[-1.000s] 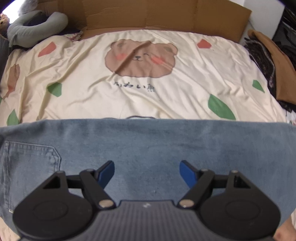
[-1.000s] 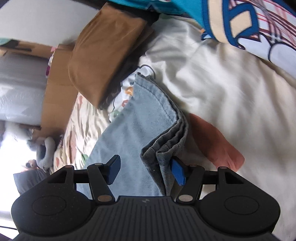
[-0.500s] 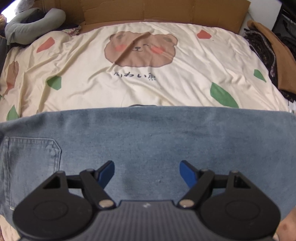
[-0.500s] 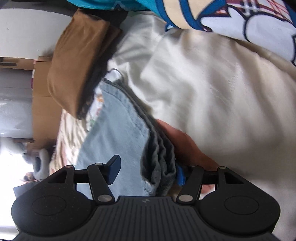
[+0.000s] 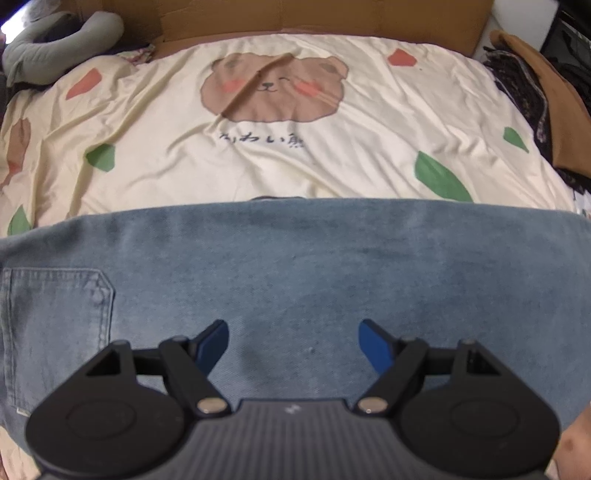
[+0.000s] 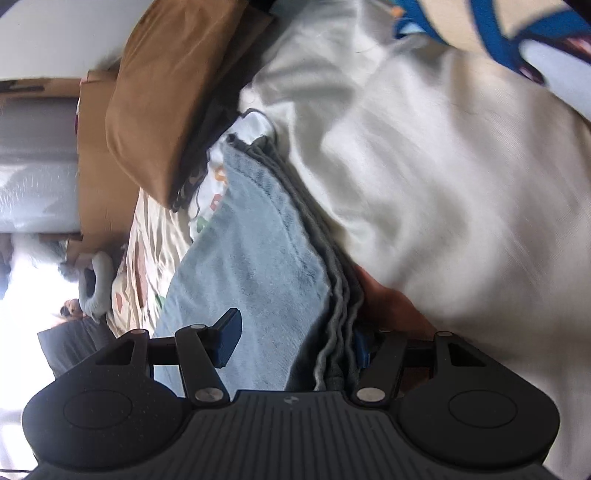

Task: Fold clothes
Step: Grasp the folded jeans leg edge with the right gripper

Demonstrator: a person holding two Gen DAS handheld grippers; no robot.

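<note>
Jeans are lying flat across the near part of the bear-print sheet, already doubled lengthwise by the look of the stacked layers at the end. So the first fold is reading as done; the crosswise folds are still left, my guess.

Right gripper is straddling that stacked end of the jeans. Its jaws have just been closing, with the layered denim edge between them. The far pad is against the stack, the near finger is sitting clear over the top face, so not clamped yet.

Left gripper is hovering over the middle of the jeans, jaws spread wide, nothing in them.

Edges and room, all relative to the jeans:
- Beyond the far long edge: open sheet up to the cardboard, plenty of space for folding over.
- Pocket end is running off the left of the left wrist view.
- At the right end: brown garment pile near, white bedding touching alongside the stacked edge. Tight there; risk of snagging bedding into the grip.
</note>
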